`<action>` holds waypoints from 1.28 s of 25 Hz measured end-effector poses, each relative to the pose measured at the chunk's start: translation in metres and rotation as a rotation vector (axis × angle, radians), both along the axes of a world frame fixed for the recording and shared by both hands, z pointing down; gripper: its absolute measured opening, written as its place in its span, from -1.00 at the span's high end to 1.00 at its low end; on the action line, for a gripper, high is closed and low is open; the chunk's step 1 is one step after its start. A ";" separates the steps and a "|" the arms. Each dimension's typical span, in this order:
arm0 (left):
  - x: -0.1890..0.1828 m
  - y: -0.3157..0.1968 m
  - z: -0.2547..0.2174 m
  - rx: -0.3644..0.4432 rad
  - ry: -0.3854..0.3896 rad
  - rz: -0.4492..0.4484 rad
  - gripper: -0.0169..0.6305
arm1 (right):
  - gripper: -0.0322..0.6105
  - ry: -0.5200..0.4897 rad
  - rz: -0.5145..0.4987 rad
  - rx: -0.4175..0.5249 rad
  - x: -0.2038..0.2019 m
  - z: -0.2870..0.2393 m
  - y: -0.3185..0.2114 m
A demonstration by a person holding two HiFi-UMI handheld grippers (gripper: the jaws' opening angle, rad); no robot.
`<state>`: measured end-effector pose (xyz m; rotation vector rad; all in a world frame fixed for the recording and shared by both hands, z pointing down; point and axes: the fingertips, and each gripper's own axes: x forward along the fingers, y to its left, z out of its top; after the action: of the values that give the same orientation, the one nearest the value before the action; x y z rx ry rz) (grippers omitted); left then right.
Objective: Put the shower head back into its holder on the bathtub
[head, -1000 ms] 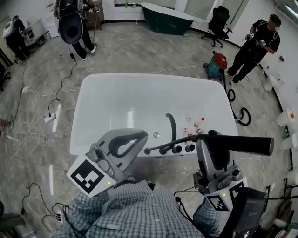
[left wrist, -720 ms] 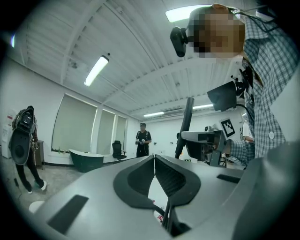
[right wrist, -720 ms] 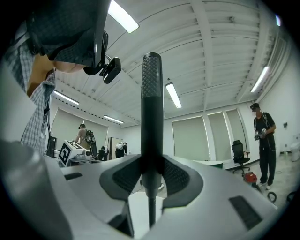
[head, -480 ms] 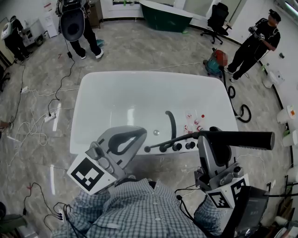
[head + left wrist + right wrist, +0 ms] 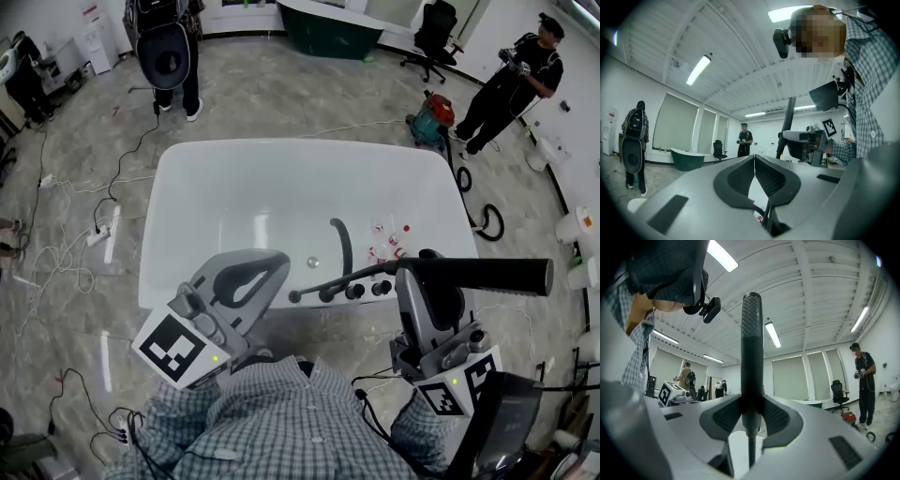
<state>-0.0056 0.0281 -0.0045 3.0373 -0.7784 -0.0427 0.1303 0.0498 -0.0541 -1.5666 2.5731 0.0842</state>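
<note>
Head view: one white bathtub [image 5: 281, 147] sits below two grippers. The right gripper [image 5: 424, 279] is clamped on the one black shower head [image 5: 492, 276], held flat above the tub's near rim, close to the black knobs [image 5: 350, 292]. The left gripper [image 5: 277, 269] has its jaws pressed together, holding nothing

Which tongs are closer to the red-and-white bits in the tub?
Right. The right tongs, shut on the black shower head, are just beside the small red-and-white items; the left tongs, shut and empty, lie farther left.
</note>
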 end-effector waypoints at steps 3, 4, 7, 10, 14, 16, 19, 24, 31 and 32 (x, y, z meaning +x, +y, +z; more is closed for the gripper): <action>0.000 0.001 0.000 -0.002 -0.002 -0.001 0.90 | 0.48 0.008 0.001 -0.008 0.001 0.001 0.000; 0.000 0.000 0.000 -0.004 -0.003 -0.002 0.90 | 0.48 0.010 0.002 -0.012 0.001 0.002 0.000; 0.001 0.000 0.001 -0.007 -0.003 -0.003 0.90 | 0.48 0.016 0.005 -0.019 0.001 0.003 -0.001; 0.002 0.001 0.004 -0.010 -0.007 -0.002 0.90 | 0.48 0.016 0.014 -0.023 0.003 0.006 -0.001; 0.003 0.000 0.007 -0.013 -0.015 0.001 0.90 | 0.48 0.022 0.015 -0.024 0.003 0.008 -0.002; 0.005 -0.001 0.008 -0.009 -0.020 0.002 0.90 | 0.48 0.023 0.017 -0.028 0.005 0.009 -0.003; 0.005 0.000 0.010 -0.021 -0.027 -0.002 0.91 | 0.48 0.021 0.016 -0.045 0.005 0.012 -0.003; 0.003 -0.003 0.017 -0.031 -0.028 -0.004 0.90 | 0.48 0.020 0.014 -0.059 0.002 0.020 -0.009; 0.007 0.001 0.025 -0.053 -0.045 -0.011 0.90 | 0.48 0.035 0.018 -0.089 0.009 0.031 -0.009; 0.006 0.000 0.025 -0.053 -0.036 -0.015 0.90 | 0.48 0.039 0.021 -0.093 0.009 0.033 -0.010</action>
<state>0.0003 0.0280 0.0210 2.9908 -0.7916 0.0325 0.1395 0.0402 -0.0211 -1.6395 2.6258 -0.0033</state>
